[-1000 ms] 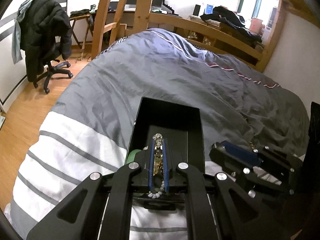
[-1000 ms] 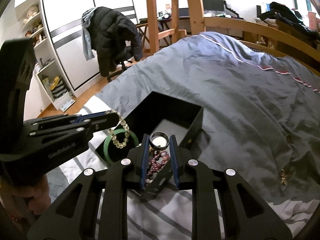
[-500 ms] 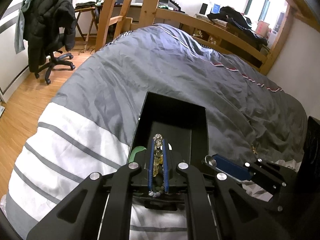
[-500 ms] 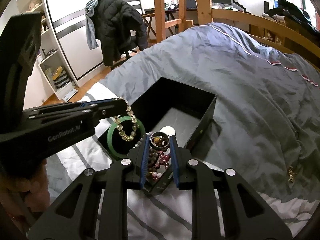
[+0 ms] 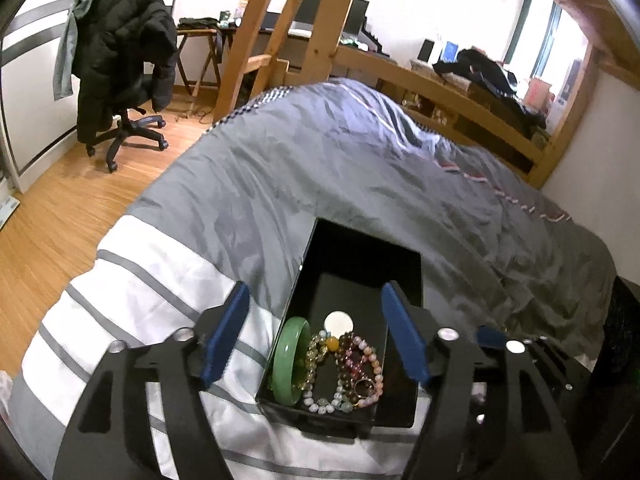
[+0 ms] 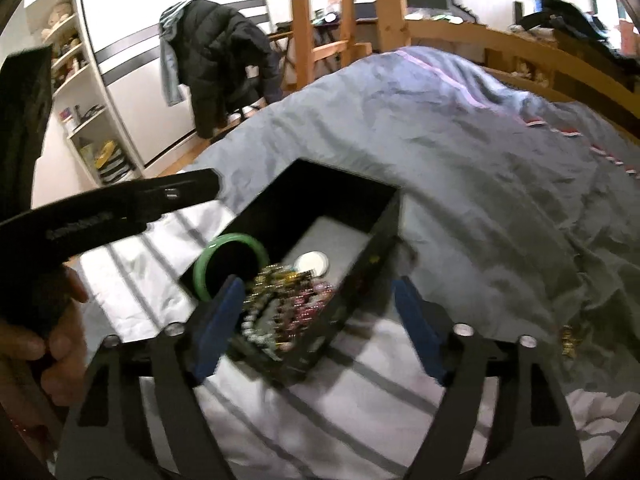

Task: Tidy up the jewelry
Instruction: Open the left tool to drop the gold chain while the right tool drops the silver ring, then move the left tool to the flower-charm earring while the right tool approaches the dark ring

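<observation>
On the grey-and-white striped bed quilt (image 5: 168, 280) sits the black rectangular jewelry box (image 5: 362, 248), holding the green jade bangle (image 5: 291, 360) at 9 o'clock beside the mixed bead bracelets (image 5: 348, 368). Our left gripper (image 5: 320, 336) and right gripper (image 6: 320, 320) both hover with fingers spread wide and empty. We'd lift straight up without snagging beads; a small gold trinket (image 6: 568, 340) at 3 o'clock on the quilt likely comes next.

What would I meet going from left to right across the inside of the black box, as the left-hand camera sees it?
Inside the black box: green bangle → yellowish bead bracelet → dark red and pink bead bracelets. The white disc lies farther back, so its place in the row is unclear.
</observation>
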`<state>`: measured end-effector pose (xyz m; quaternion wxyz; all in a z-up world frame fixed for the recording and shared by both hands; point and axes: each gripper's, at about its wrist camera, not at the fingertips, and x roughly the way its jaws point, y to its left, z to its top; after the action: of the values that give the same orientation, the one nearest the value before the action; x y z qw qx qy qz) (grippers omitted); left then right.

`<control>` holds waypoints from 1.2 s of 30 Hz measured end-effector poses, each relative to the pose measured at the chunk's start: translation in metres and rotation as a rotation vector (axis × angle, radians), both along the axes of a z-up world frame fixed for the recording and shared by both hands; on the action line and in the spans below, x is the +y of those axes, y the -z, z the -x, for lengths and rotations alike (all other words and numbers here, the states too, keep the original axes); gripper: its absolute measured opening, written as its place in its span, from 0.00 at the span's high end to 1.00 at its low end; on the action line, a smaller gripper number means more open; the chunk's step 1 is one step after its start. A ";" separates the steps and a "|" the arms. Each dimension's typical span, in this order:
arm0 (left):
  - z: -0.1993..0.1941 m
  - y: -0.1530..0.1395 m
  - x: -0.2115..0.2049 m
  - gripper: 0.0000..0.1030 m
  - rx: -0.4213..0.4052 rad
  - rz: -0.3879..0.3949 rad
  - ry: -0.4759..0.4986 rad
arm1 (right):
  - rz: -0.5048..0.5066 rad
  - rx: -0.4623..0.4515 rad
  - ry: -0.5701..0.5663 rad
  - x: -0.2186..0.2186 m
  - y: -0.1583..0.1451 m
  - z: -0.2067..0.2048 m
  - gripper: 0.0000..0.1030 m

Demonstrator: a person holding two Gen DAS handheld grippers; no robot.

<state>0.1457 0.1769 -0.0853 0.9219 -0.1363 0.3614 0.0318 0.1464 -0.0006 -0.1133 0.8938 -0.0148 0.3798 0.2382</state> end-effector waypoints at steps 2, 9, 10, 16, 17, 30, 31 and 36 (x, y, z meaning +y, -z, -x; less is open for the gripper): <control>0.001 -0.001 -0.003 0.21 -0.012 -0.013 -0.012 | 0.019 -0.020 0.044 -0.017 0.000 -0.001 0.10; -0.002 0.002 -0.046 0.17 -0.022 -0.037 0.056 | 0.072 0.024 0.217 -0.099 0.017 -0.010 0.10; -0.001 0.003 -0.053 0.17 -0.025 -0.045 0.059 | 0.079 0.029 0.233 -0.112 0.019 -0.010 0.10; -0.005 0.012 -0.122 0.17 -0.023 -0.085 0.228 | 0.145 0.021 0.292 -0.172 0.026 -0.008 0.10; -0.006 0.016 -0.136 0.17 -0.018 -0.086 0.271 | 0.136 0.025 0.305 -0.185 0.026 -0.010 0.10; -0.058 0.076 -0.274 0.50 0.052 -0.051 0.704 | 0.047 0.004 0.150 -0.216 0.024 -0.084 0.49; -0.062 0.079 -0.279 0.50 0.054 -0.045 0.719 | 0.044 0.009 0.136 -0.214 0.028 -0.091 0.52; -0.085 0.100 -0.295 0.50 0.082 0.035 0.800 | -0.048 0.037 0.112 -0.219 0.054 -0.113 0.61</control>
<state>0.2310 -0.1183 -0.1849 0.8439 0.0007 0.4227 -0.3305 0.2593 -0.2196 -0.1673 0.8987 0.0322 0.3905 0.1971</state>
